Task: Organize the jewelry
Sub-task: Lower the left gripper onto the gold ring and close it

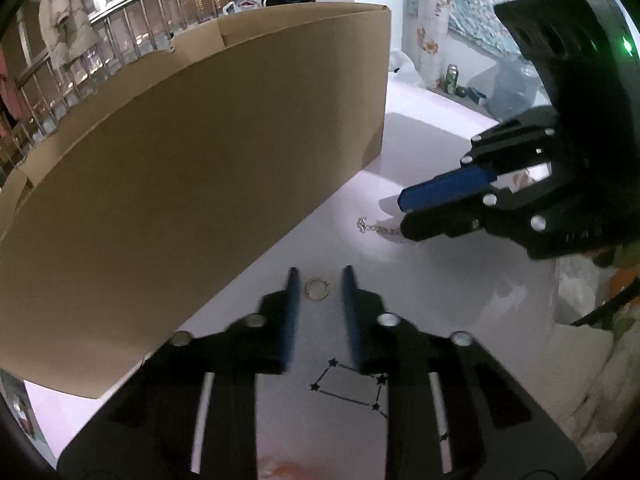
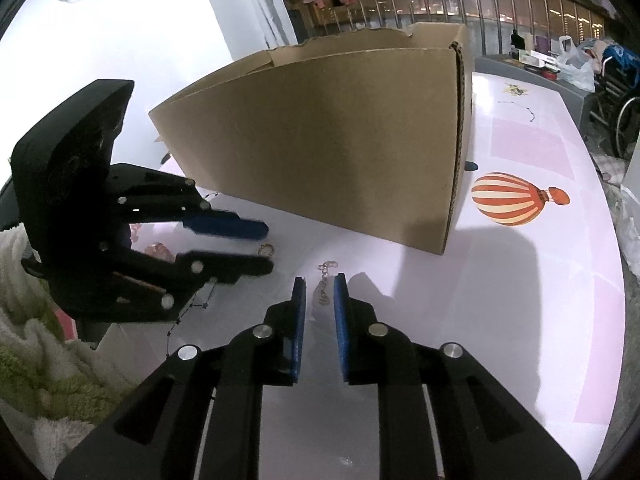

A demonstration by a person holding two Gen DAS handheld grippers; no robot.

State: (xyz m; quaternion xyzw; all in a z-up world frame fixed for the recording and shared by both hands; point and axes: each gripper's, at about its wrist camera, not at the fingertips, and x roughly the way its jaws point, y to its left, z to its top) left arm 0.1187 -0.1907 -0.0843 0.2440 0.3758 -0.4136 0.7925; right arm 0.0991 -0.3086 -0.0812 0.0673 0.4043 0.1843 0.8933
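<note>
At the far left of the right wrist view, the left gripper point(image 2: 269, 249) is seen reaching in sideways over the table point(image 2: 520, 280), its blue-padded fingers parted by a narrow gap. A small ring point(image 2: 266, 249) is seen lying flat on the table right at the tips of those fingers; in the left wrist view the ring point(image 1: 317, 289) is shown between the two tips, with bare table visible on either side of it, so no grip on it is made out. Behind it, a large cardboard box point(image 2: 340, 152) is set on the table, its long side turned toward both grippers.

Further right, a thin chain point(image 2: 325, 288) is laid on the table in front of the box. The right gripper point(image 2: 320, 282) is held over it with its jaws slightly apart, the chain running into the gap between the blue pads point(image 2: 340, 320); whether either pad touches the chain cannot be told. In the left wrist view the right gripper point(image 1: 402, 214) is shown with its lower finger resting over one end of the chain point(image 1: 376, 228), the clasp end left free toward the box point(image 1: 200, 184). To the right of the box, a striped balloon print point(image 2: 516, 199) is seen on the table surface.
</note>
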